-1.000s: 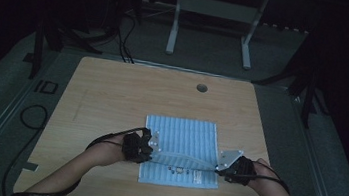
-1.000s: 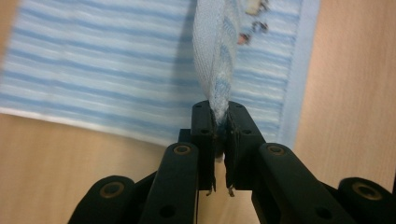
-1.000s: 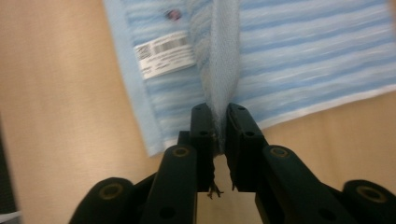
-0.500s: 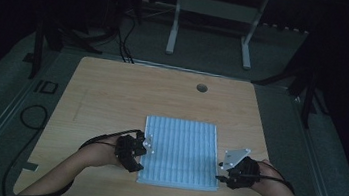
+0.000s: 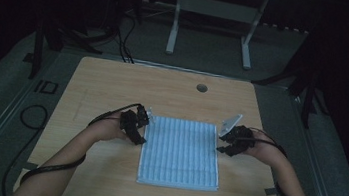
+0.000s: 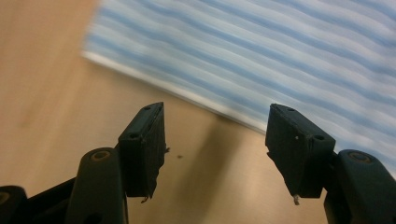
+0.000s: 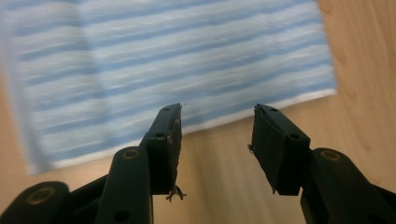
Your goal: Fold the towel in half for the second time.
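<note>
A blue-and-white striped cloth (image 5: pixel 181 151) lies flat on the wooden table (image 5: pixel 113 85). My left gripper (image 5: pixel 141 126) rests beside the cloth's left edge near its far corner. In the left gripper view the left gripper (image 6: pixel 217 112) stands open over bare wood, with the cloth's edge (image 6: pixel 280 56) just ahead. My right gripper (image 5: pixel 222 141) sits beside the cloth's right edge, also near the far end. In the right gripper view the right gripper (image 7: pixel 217 109) is open, with the cloth (image 7: pixel 163 70) in front. Both pairs of jaws have just been opening, and nothing is between them.
A round cable hole (image 5: pixel 202 88) sits in the table's far middle. Black cables (image 5: pixel 29 115) trail off the left side onto the floor. A grey metal stand (image 5: pixel 213 12) is beyond the far edge. Bare wood surrounds the cloth.
Both grippers let go of the cloth's near corners, opened, and moved away from me along its sides toward the far corners. The cloth now lies flat.
</note>
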Available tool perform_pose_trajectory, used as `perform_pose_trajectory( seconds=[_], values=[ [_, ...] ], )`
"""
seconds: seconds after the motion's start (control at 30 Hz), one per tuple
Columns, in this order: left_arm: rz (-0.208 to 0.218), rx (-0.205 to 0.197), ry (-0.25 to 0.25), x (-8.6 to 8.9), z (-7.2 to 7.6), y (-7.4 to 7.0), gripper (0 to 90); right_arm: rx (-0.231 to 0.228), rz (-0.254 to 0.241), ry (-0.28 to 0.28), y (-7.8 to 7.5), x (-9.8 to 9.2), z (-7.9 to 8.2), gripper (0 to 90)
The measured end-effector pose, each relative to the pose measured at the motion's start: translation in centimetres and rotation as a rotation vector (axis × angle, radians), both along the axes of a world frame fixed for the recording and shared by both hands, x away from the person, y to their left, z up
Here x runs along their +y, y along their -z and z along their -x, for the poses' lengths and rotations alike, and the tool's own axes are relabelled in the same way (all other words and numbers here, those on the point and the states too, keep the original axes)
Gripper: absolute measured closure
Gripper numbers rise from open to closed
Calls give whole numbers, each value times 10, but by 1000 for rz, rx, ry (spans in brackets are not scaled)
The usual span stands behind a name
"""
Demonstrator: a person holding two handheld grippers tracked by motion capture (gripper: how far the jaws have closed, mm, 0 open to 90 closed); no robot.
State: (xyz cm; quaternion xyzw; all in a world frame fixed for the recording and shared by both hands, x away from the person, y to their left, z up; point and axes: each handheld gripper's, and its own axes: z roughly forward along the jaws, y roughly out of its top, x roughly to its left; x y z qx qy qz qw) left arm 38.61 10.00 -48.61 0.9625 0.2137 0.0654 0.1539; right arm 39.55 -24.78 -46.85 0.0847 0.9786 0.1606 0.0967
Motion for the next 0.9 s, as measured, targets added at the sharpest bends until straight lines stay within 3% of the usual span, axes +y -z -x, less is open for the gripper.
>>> perform_pose_trajectory(
  seconds=[0.03, 0.07, 0.1, 0.13, 0.23, 0.33, 0.43, 0.47, 0.6, 0.73, 0.9],
  values=[
    [-2, 0, -11, 0, -5, -1, 386, 0, 0, 0, 0, 0, 0, 534],
    [-10, -21, -34, 0, -18, -3, 387, 7, 10, 8, -1, 2, -15, 536],
    [-10, -21, -34, 0, -18, -3, 387, 7, 10, 8, -1, 2, -15, 536],
    [-8, -42, -62, 0, -29, -5, 386, 15, 22, 7, 1, 4, -27, 549],
    [6, -44, -86, 0, -39, -7, 387, 20, 41, 3, 4, 7, -38, 554],
    [6, -55, -97, -4, -54, -8, 386, 10, 76, 18, 9, 14, -59, 577],
    [-2, -58, -87, -9, -65, -6, 386, 9, 74, 31, 9, 18, -70, 578],
    [-6, -47, -89, -12, -72, -3, 387, 9, 77, 46, 10, 23, -81, 588],
    [-21, -26, -90, -16, -81, 7, 388, 18, 97, 68, 18, 30, -97, 598],
    [-25, 9, -78, -22, -88, 19, 396, 52, 134, 78, 28, 33, -106, 603],
    [-36, 29, -83, -23, -93, 26, 399, 86, 140, 79, 33, 37, -110, 611]
  ],
)
